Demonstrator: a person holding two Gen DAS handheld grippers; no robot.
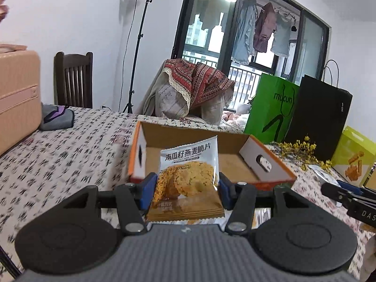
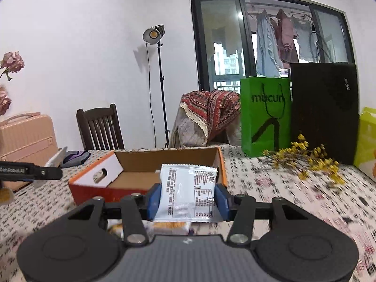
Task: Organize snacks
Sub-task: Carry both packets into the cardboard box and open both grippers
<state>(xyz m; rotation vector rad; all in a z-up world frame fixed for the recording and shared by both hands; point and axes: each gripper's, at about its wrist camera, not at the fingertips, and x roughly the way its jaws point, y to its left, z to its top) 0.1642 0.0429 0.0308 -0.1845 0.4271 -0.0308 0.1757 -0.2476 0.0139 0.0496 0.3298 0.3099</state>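
Left hand-held gripper (image 1: 186,191) pinched oat crisp packet (image 1: 188,178) upright; right hand-held gripper (image 2: 186,198) pinched white snack packet (image 2: 186,193). Both hung short of open cardboard box (image 1: 199,138) on desk (image 1: 58,159). Judged: clear near wall first, release low, one packet per side.

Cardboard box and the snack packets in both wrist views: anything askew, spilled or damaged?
Nothing damaged or spilled. The open orange-edged cardboard box sits flat; each gripper holds one sealed white snack packet. Only oddity: yellow dried flowers strewn loose on the patterned tablecloth.
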